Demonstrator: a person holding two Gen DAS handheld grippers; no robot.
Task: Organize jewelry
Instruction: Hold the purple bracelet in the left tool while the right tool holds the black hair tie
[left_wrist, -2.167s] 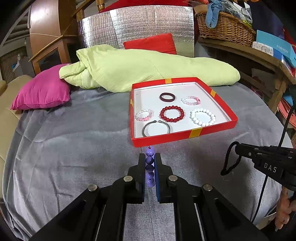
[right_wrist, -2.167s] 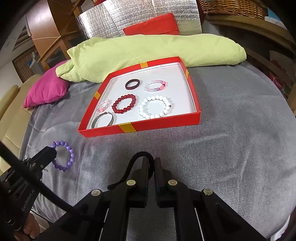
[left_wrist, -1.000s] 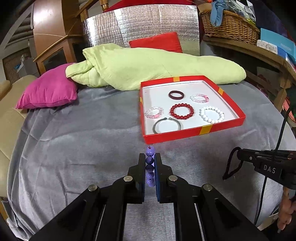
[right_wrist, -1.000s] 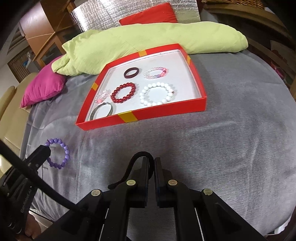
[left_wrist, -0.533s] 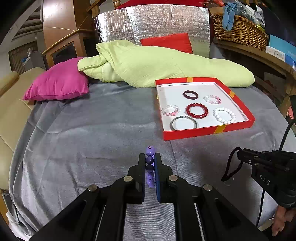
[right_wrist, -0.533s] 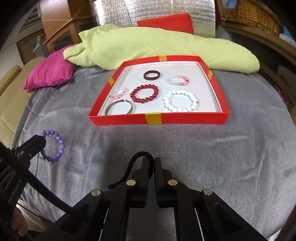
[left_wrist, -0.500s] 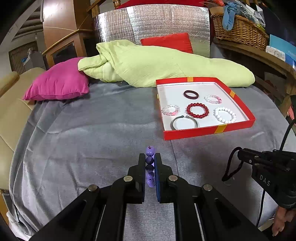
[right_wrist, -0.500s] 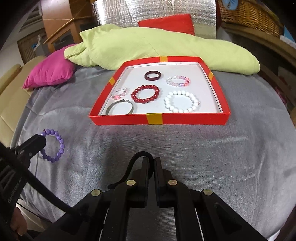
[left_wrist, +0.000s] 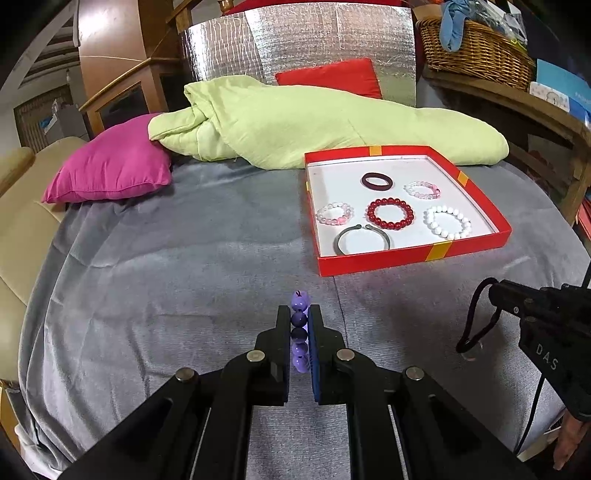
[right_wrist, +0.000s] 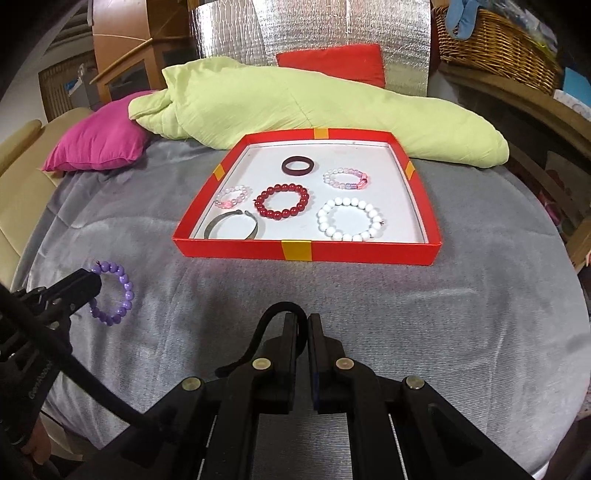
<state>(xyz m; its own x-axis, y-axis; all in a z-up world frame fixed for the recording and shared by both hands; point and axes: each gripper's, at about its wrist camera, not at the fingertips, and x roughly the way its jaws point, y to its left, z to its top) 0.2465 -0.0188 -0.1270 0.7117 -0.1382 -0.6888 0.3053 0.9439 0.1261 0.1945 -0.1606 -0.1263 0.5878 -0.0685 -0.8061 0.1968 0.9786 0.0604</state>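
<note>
My left gripper (left_wrist: 299, 314) is shut on a purple bead bracelet (left_wrist: 299, 328), held edge-on above the grey cover; it also shows in the right wrist view (right_wrist: 112, 293). My right gripper (right_wrist: 303, 321) is shut on a thin black cord loop (right_wrist: 275, 314), which shows in the left wrist view (left_wrist: 476, 317) too. The red tray (left_wrist: 410, 258) lies ahead and right of the left gripper. It holds a dark ring bangle (left_wrist: 376, 181), a red bead bracelet (left_wrist: 389, 213), a white bead bracelet (left_wrist: 448, 221), two pink bead bracelets and a metal cuff (left_wrist: 362, 238).
A green quilt (left_wrist: 314, 122), a magenta pillow (left_wrist: 110, 170) and a red cushion (left_wrist: 332, 75) lie behind the tray. A wicker basket (left_wrist: 476, 44) stands on a wooden shelf at the right. A beige seat (left_wrist: 22, 221) borders the left edge.
Both grippers have swung leftward and drawn back, so the tray sits further right in the left view and more centred in the right view. Both grips are unchanged.
</note>
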